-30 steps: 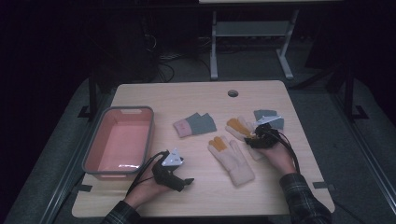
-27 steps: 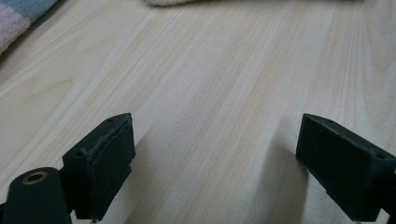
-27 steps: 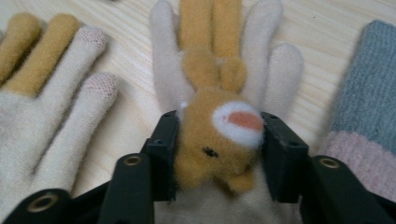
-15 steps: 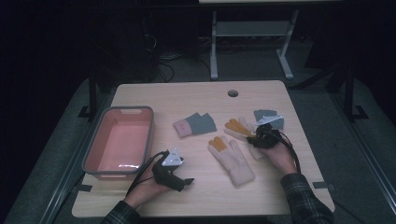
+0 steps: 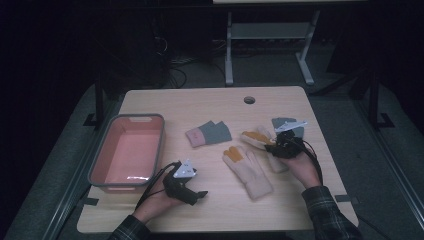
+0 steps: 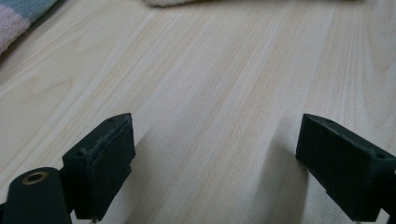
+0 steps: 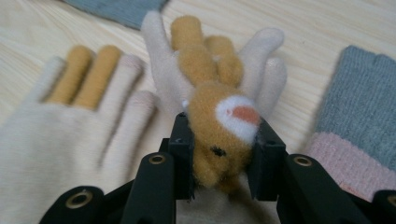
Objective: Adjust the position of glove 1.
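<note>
My right gripper (image 7: 219,158) is shut on a cream glove (image 7: 212,88) with orange fingers, its pads squeezing the fuzzy orange animal face on the back. Its jaws have just been closing, with that glove between them. From above, the right gripper (image 5: 280,145) holds this glove (image 5: 257,137) at the table's right side. A matching cream glove (image 5: 248,172) lies flat just left of it, and it also lies at the left of the right gripper view (image 7: 56,135). My left gripper (image 5: 197,194) rests near the front edge, open (image 6: 215,158) over bare wood.
A pink bin (image 5: 137,117) with a grey rim stands at the left of the table. A grey glove with a pink cuff (image 5: 209,134) lies at the centre, another grey glove (image 5: 280,121) beyond my right hand. A cable hole (image 5: 249,100) sits near the far edge.
My right gripper has lifted slightly, with the cream glove's back pinched in it. The left hand and the other gloves have stayed where they were.
</note>
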A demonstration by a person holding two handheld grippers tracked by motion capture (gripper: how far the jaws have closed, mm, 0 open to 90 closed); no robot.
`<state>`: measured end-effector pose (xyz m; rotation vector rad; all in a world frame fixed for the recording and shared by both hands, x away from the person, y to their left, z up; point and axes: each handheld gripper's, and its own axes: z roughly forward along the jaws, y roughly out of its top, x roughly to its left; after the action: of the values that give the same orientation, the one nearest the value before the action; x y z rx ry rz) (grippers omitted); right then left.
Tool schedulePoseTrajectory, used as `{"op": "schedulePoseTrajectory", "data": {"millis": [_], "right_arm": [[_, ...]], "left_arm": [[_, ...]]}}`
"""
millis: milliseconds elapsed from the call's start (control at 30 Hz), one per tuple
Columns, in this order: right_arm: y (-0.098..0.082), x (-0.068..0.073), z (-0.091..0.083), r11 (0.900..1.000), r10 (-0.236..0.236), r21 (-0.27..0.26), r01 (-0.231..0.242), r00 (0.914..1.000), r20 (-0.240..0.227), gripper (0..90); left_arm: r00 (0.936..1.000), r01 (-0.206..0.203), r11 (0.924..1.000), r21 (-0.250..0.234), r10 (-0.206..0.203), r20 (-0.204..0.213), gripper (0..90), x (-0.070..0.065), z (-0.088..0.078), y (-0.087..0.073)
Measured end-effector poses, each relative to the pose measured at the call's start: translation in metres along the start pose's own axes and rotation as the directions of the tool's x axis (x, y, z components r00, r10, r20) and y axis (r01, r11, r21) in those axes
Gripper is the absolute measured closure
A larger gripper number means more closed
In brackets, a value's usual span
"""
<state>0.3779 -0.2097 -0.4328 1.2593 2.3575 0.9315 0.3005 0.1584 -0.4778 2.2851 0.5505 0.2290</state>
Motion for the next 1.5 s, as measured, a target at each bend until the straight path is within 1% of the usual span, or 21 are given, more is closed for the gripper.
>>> {"op": "schedulePoseTrajectory", "data": {"millis": [100, 133, 267, 300, 400, 467, 533, 633, 767, 900, 933, 967, 1067, 1100, 1167, 1233, 1300, 1333, 1400, 1467, 1500], "right_arm": [[0.003, 0.008, -0.009, 1.0, 0.016, -0.011, -0.016, 0.9999, -0.005, 67.3], [0.004, 0.014, -0.014, 1.0, 0.024, -0.012, -0.024, 0.9997, -0.009, 67.3], [0.004, 0.029, -0.022, 1.0, 0.026, -0.016, -0.026, 0.9995, -0.019, 67.2], [0.004, 0.029, -0.022, 1.0, 0.026, -0.016, -0.026, 0.9995, -0.019, 67.2], [0.004, 0.043, -0.027, 1.0, 0.019, -0.016, -0.019, 0.9996, -0.023, 67.2], [0.006, 0.056, -0.03, 1.0, 0.008, -0.027, -0.008, 0.9997, -0.023, 67.0], [0.006, 0.06, -0.031, 1.0, 0.014, -0.025, -0.015, 0.9995, -0.029, 67.0], [0.007, 0.075, -0.026, 1.0, -0.006, -0.011, 0.006, 0.9989, -0.046, 66.6], [0.004, 0.083, -0.018, 1.0, -0.01, 0.004, 0.011, 0.998, -0.062, 66.3], [0.002, 0.086, -0.012, 1.0, -0.008, 0.02, 0.009, 0.9978, -0.066, 66.2], [-0.001, 0.09, -0.007, 0.999, 0.002, 0.042, 0.001, 0.9972, -0.075, 66.2], [-0.001, 0.09, -0.007, 0.999, 0.002, 0.042, 0.001, 0.9972, -0.075, 66.2], [-0.005, 0.097, 0.003, 0.997, -0.012, 0.075, 0.017, 0.9979, -0.064, 66.0], [-0.005, 0.097, 0.005, 0.997, -0.014, 0.073, 0.019, 0.9979, -0.064, 65.9], [-0.006, 0.097, 0.006, 0.997, -0.009, 0.072, 0.013, 0.9983, -0.057, 65.8], [-0.007, 0.097, 0.008, 0.997, 0.02, 0.075, -0.016, 0.9984, -0.053, 65.4], [-0.007, 0.096, 0.008, 0.997, 0.023, 0.075, -0.019, 0.9981, -0.056, 61.4], [-0.008, 0.092, 0.008, 0.997, 0.034, 0.065, -0.029, 0.9963, -0.079, 51.2], [-0.008, 0.09, 0.006, 0.997, 0.041, 0.063, -0.036, 0.9956, -0.085, 40.8], [-0.008, 0.089, 0.004, 0.998, 0.039, 0.06, -0.034, 0.9956, -0.085, 38.5], [-0.009, 0.088, -0.004, 0.999, 0.024, 0.039, -0.02, 0.9947, -0.1, 35.2]], "left_arm": [[1.0, 0.001, 1.0, 0.002, -0.001, 0.001, 10.9, 0.0, 0.0, 0.0], [1.0, 0.0, 1.0, 0.004, 0.0, 0.001, 10.9, 0.0, 0.0, 0.0], [1.0, 0.0, 1.0, 0.003, 0.0, 0.002, 10.9, 0.0, 0.0, 0.0], [1.0, 0.0, 1.0, 0.0, 0.0, 0.002, 10.9, 0.0, 0.0, 0.0], [1.0, 0.002, 1.0, -0.002, -0.002, 0.002, 10.9, 0.0, 0.0, 0.0], [1.0, 0.003, 1.0, -0.005, -0.003, 0.0, 10.9, 0.0, 0.001, 0.0], [1.0, -0.006, 1.0, 0.001, 0.006, -0.002, 10.9, 0.0, 0.0, 0.0], [1.0, -0.005, 1.0, 0.0, 0.005, -0.002, 10.9, 0.0, 0.0, 0.0], [1.0, -0.005, 1.0, 0.0, 0.005, -0.003, 10.9, 0.0, 0.0, 0.0], [1.0, 0.001, 1.0, -0.005, -0.001, -0.002, 10.9, 0.0, 0.001, 0.0], [1.0, -0.002, 1.0, -0.001, 0.002, -0.002, 10.9, 0.0, 0.0, 0.0], [1.0, -0.002, 1.0, -0.001, 0.002, -0.002, 10.9, 0.0, 0.0, 0.0], [1.0, -0.001, 1.0, -0.001, 0.001, -0.001, 10.9, 0.0, 0.0, 0.0], [1.0, 0.002, 1.0, -0.001, -0.002, -0.001, 10.9, 0.0, 0.0, 0.0], [1.0, 0.003, 1.0, -0.001, -0.003, -0.001, 10.9, -0.001, 0.0, 0.0], [1.0, -0.002, 1.0, -0.001, 0.002, -0.003, 10.9, 0.0, 0.0, 0.0], [1.0, -0.002, 1.0, -0.001, 0.002, -0.003, 10.9, 0.0, 0.0, 0.0], [1.0, 0.004, 1.0, -0.006, -0.004, -0.004, 10.9, -0.001, 0.001, 0.0], [1.0, 0.004, 1.0, -0.005, -0.004, -0.004, 10.9, -0.001, 0.0, 0.0], [1.0, 0.007, 1.0, -0.005, -0.007, -0.002, 10.9, -0.001, 0.0, 0.0], [1.0, 0.009, 0.9999, -0.005, -0.009, -0.002, 10.9, -0.001, 0.0, 0.0]]}}
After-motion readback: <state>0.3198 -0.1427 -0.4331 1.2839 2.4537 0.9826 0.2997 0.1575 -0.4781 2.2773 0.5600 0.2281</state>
